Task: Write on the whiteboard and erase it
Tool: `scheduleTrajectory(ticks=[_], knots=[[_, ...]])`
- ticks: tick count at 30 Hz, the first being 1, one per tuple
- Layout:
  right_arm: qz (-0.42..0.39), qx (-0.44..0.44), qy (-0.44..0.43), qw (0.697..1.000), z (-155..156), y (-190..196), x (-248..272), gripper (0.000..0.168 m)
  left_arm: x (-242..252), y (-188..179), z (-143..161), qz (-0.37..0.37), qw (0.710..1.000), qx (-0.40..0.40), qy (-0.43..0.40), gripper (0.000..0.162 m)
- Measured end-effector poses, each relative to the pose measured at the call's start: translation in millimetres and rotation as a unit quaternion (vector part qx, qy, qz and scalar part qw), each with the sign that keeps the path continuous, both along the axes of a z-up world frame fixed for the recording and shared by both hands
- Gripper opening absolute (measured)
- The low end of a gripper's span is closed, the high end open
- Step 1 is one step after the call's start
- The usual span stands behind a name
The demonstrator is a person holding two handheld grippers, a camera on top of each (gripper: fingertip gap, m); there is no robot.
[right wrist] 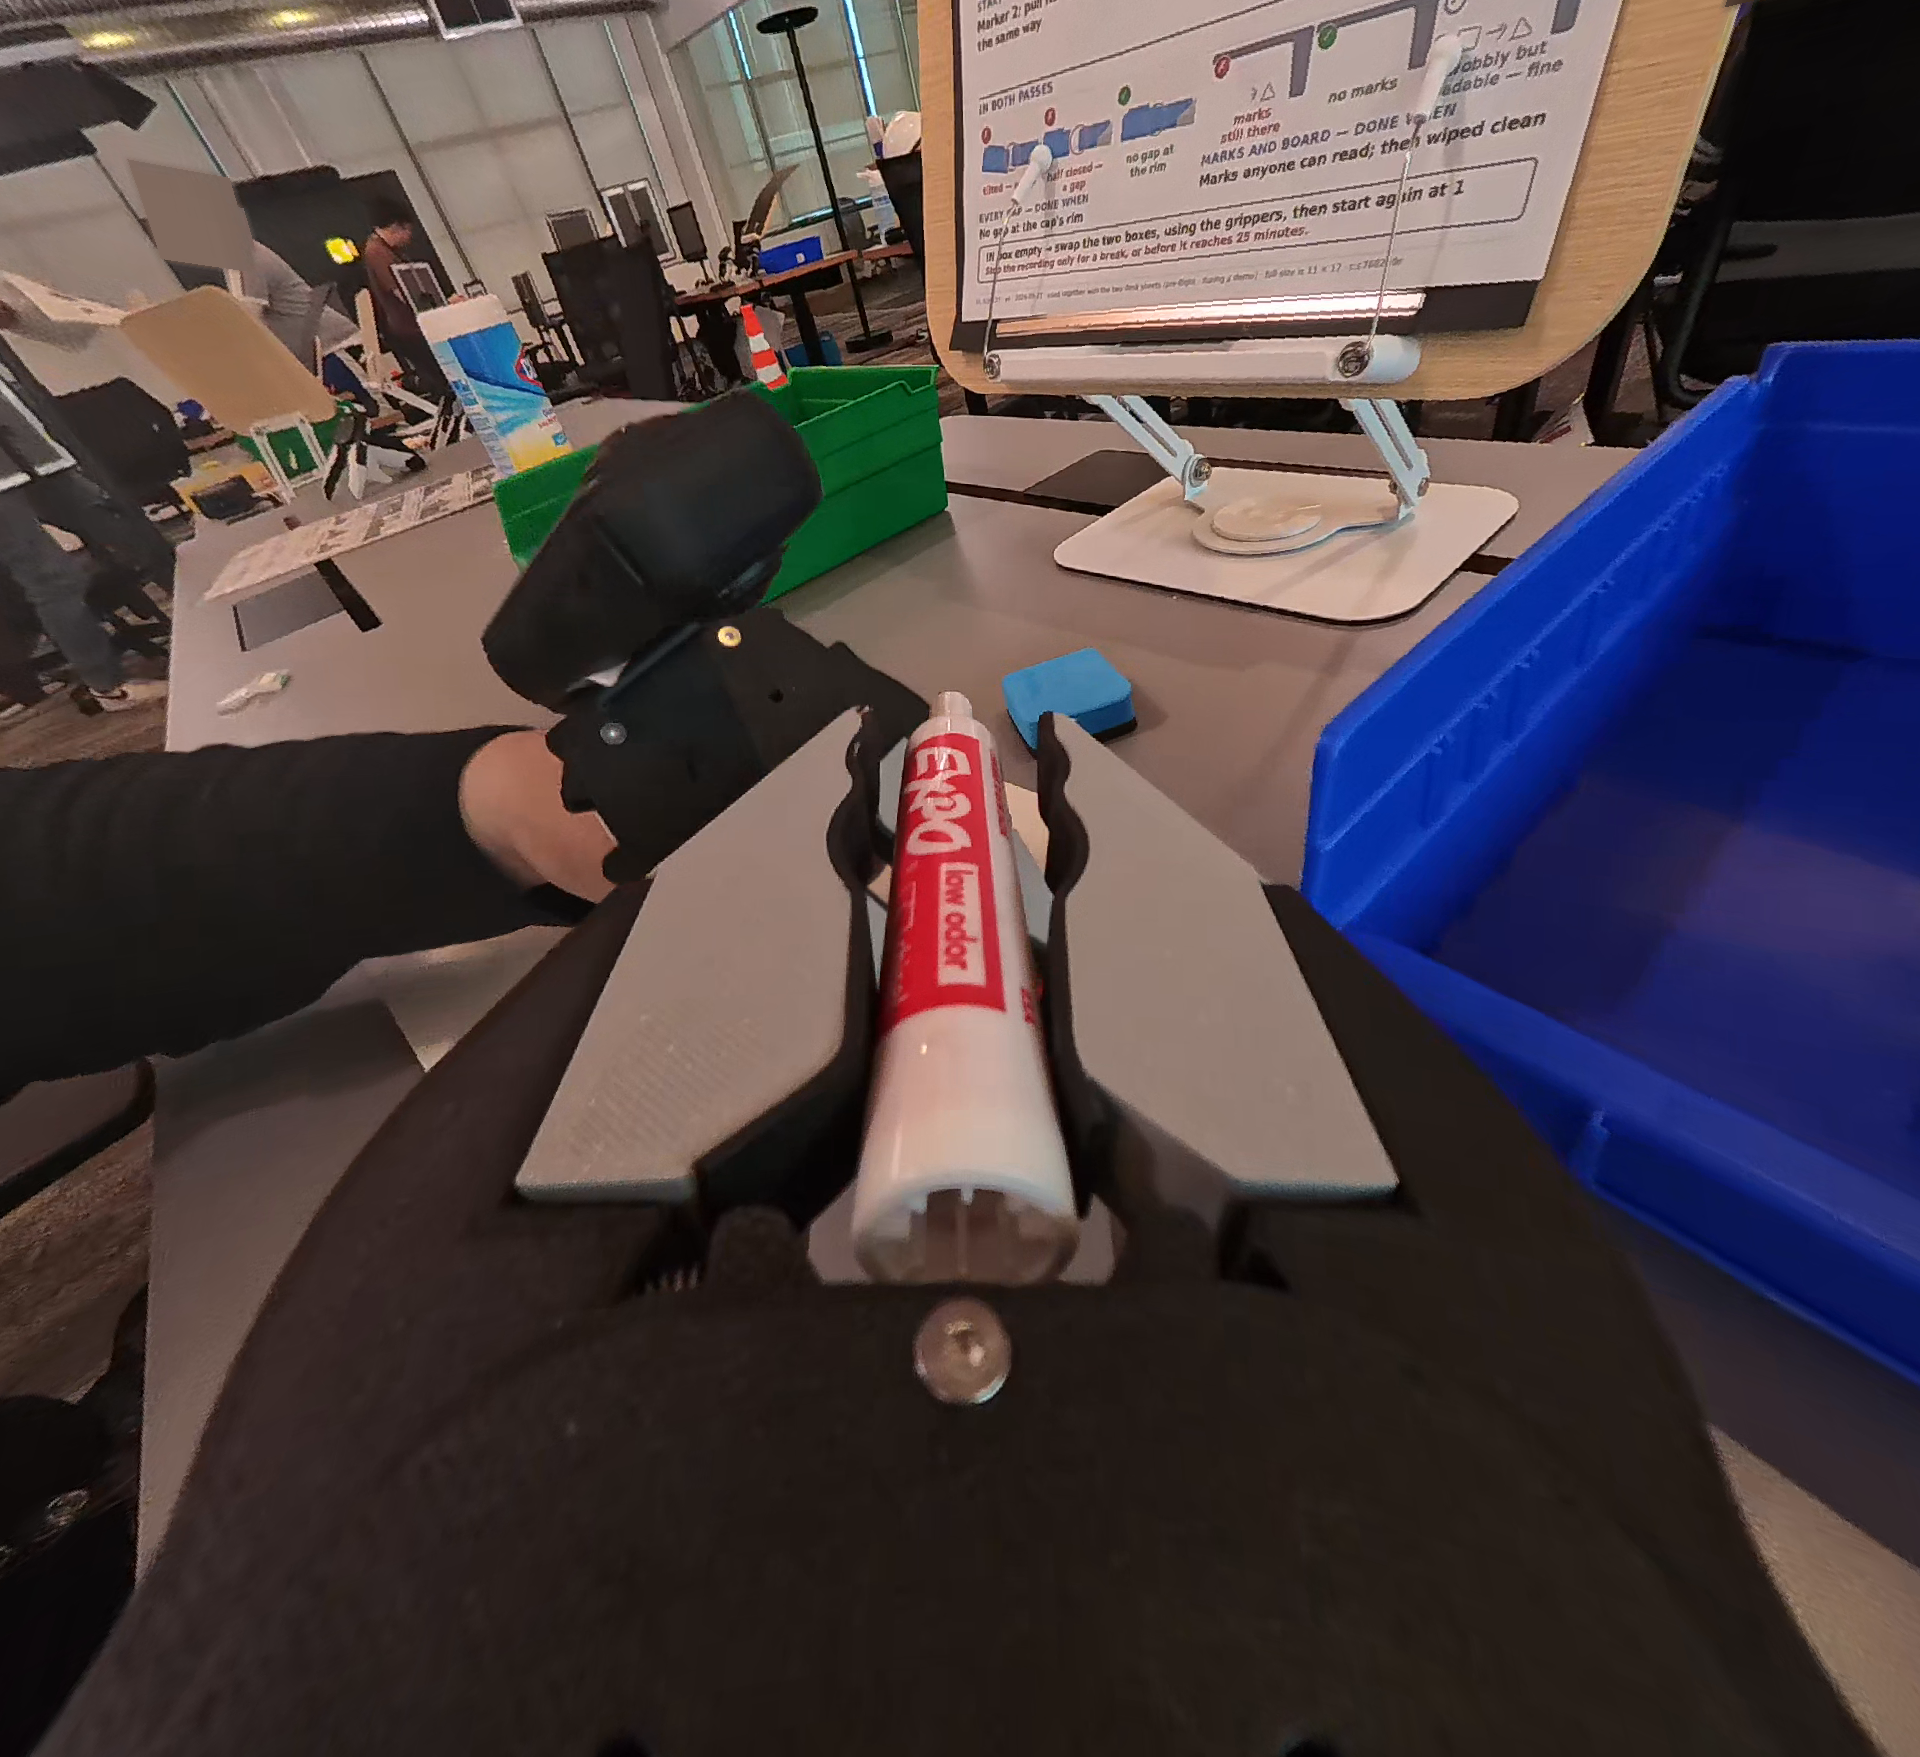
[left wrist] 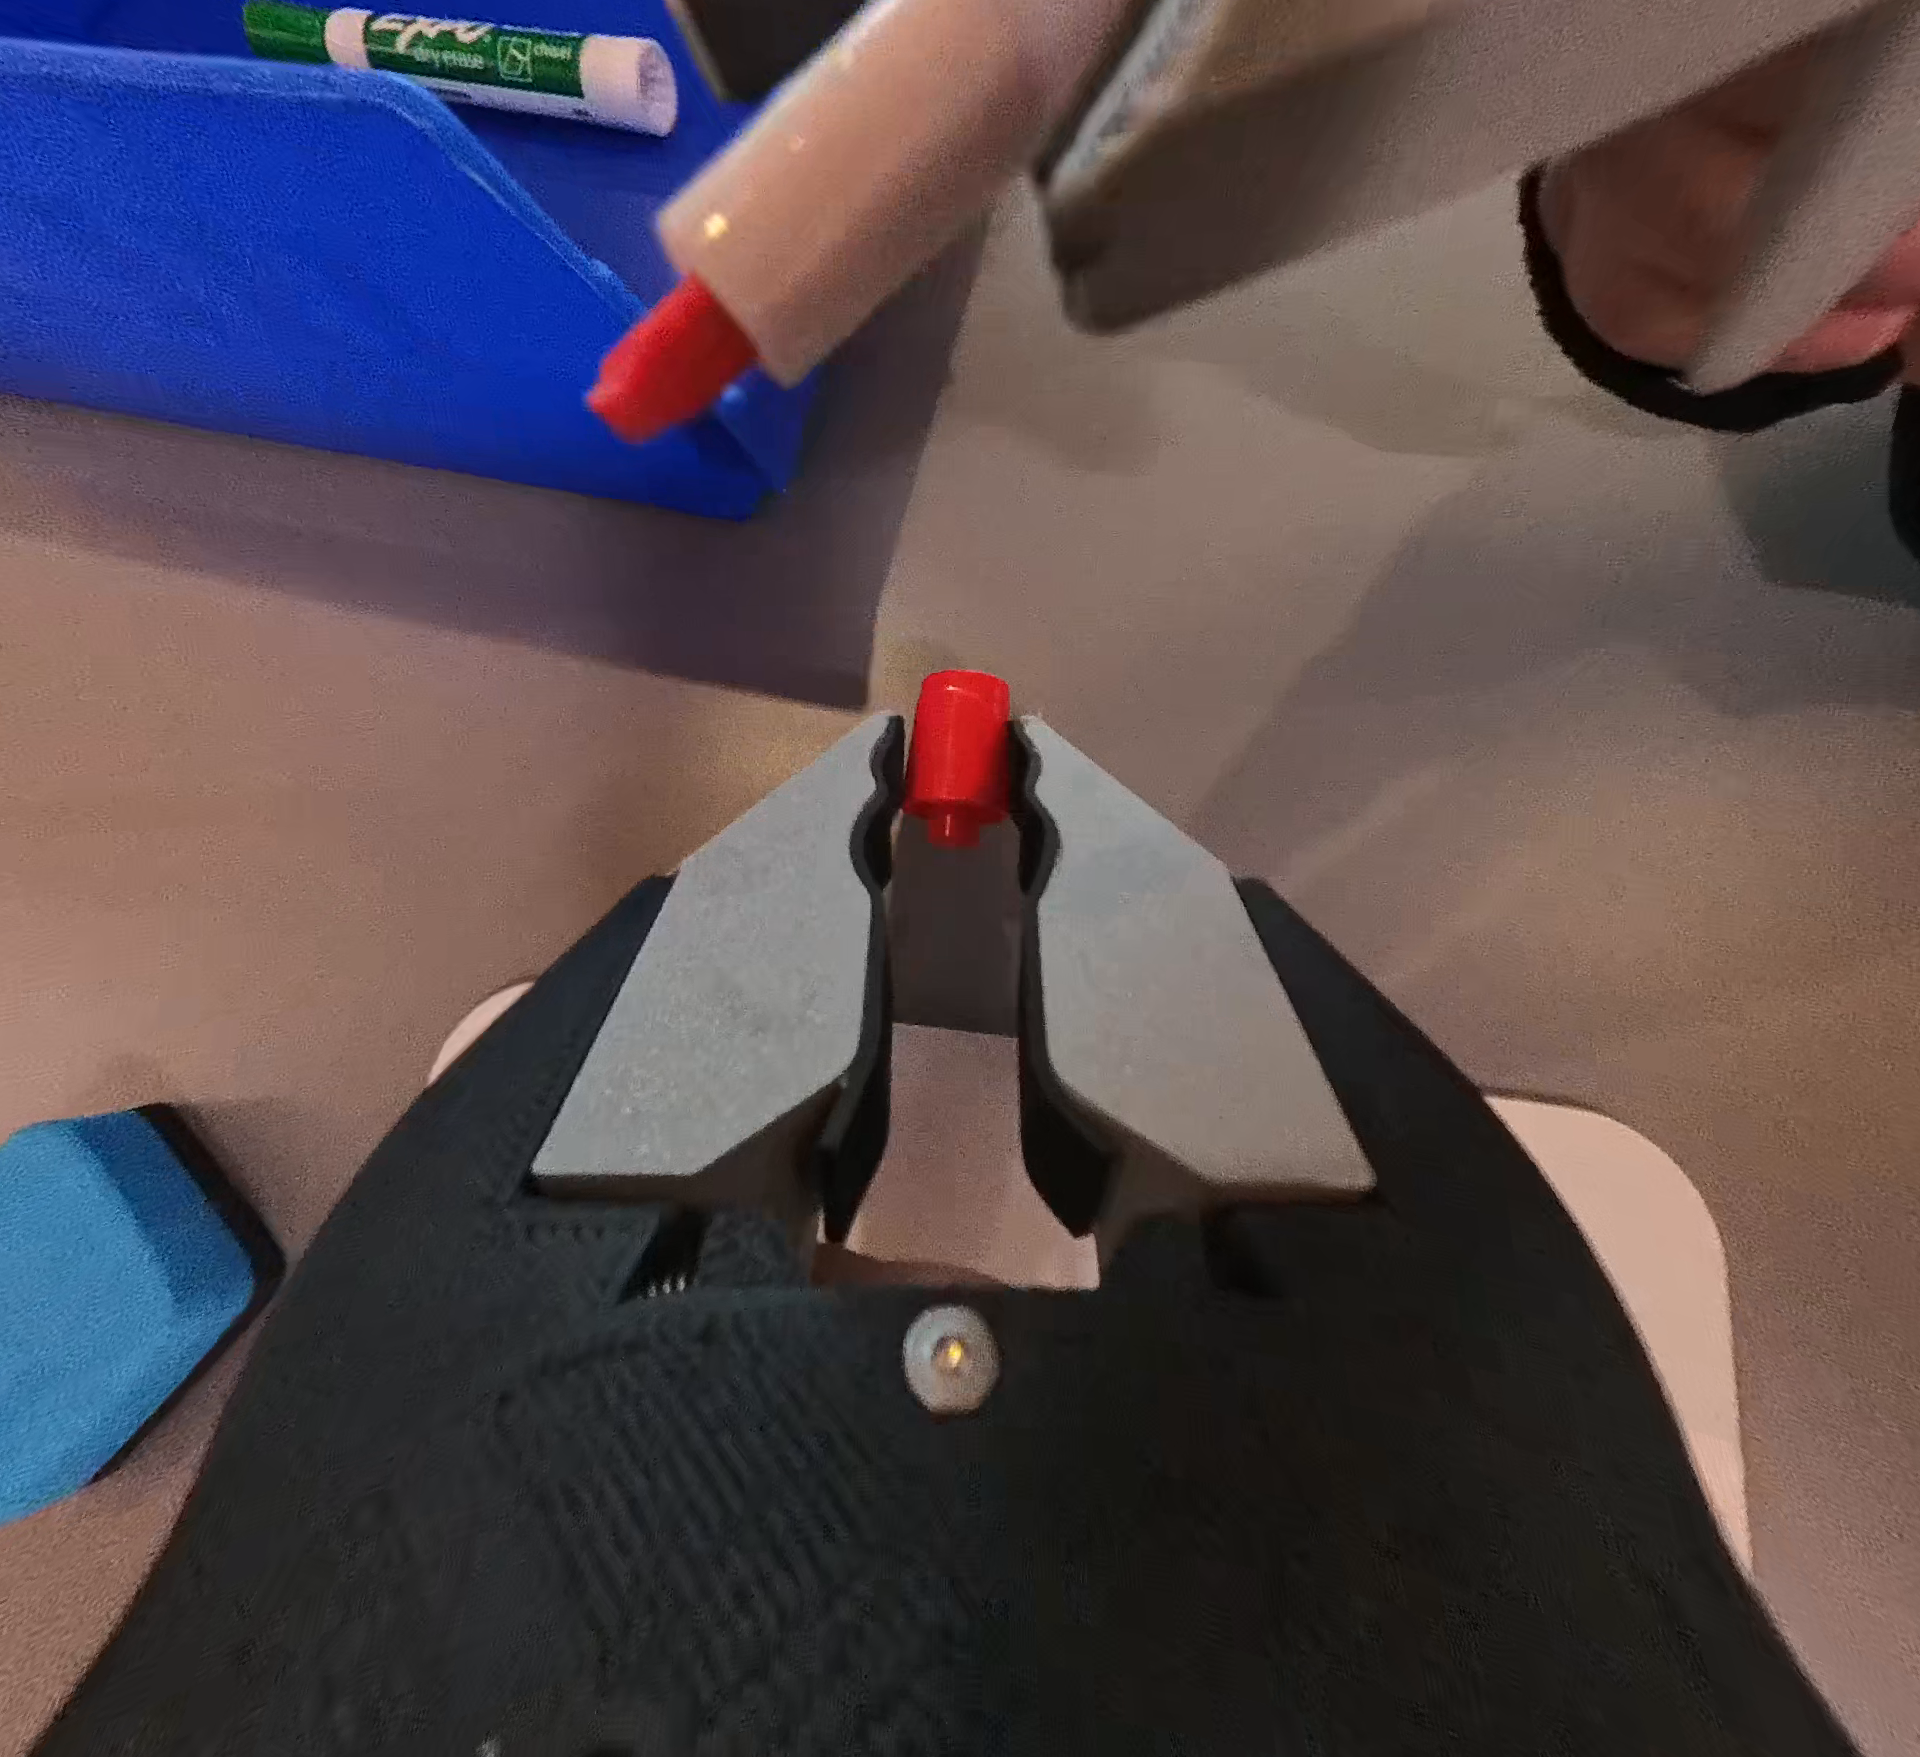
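My left gripper (left wrist: 958,731) is shut on a small red marker cap (left wrist: 956,757), held at its fingertips above the grey table. My right gripper (right wrist: 956,731) is shut on the uncapped red-and-white marker (right wrist: 951,928), which lies lengthwise between its fingers. In the left wrist view the marker (left wrist: 862,149) hangs from the right gripper's fingers (left wrist: 1195,97), red tip down near the blue bin's corner. A blue eraser (right wrist: 1065,694) (left wrist: 94,1292) lies on the table. A white rounded board (left wrist: 1621,1292) shows under the left gripper.
A blue bin (left wrist: 260,253) (right wrist: 1662,824) holds a green marker (left wrist: 457,60). A green bin (right wrist: 862,460), a wipes canister (right wrist: 499,398) and a stand with an instruction sheet (right wrist: 1278,523) are at the back. A sleeved arm (right wrist: 260,876) holds the left gripper (right wrist: 675,668). About 12 cm separates my left fingertips from my right. My left tips are roughly 15 cm from the blue eraser (left wrist: 94,1292).
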State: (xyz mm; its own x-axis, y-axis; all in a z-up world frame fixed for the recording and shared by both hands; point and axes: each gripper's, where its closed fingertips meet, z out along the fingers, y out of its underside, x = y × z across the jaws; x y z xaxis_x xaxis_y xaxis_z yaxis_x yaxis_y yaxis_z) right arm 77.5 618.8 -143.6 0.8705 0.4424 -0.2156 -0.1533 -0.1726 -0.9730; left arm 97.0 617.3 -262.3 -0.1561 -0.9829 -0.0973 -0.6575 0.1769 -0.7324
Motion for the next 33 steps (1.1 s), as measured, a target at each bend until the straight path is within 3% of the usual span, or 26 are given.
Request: scheduleTrajectory(ticks=[5,8,20,26,33], knots=[[0.003,-0.003,0.000,1.000,-1.4,0.6,-1.4,0.029,-2.3,1.3,-10.3,0.011,1.000,-0.001,0.015,0.018],[0.005,-0.007,-0.001,1.000,-3.0,1.3,-2.3,0.029,-2.4,2.2,-11.4,0.018,1.000,-0.014,0.011,0.030],[0.009,-0.013,-0.005,1.000,-6.2,2.3,-4.1,0.030,-35.4,6.8,6.2,0.037,0.999,-0.031,-0.006,0.048],[0.012,-0.018,-0.008,1.000,-9.1,5.2,-7.7,0.030,-64.6,16.7,28.7,0.051,0.995,-0.053,-0.060,0.041],[0.012,-0.015,0.005,1.000,-7.3,4.2,-4.4,0.030,-38.0,7.0,4.8,-0.007,0.999,-0.046,0.003,0.041]])
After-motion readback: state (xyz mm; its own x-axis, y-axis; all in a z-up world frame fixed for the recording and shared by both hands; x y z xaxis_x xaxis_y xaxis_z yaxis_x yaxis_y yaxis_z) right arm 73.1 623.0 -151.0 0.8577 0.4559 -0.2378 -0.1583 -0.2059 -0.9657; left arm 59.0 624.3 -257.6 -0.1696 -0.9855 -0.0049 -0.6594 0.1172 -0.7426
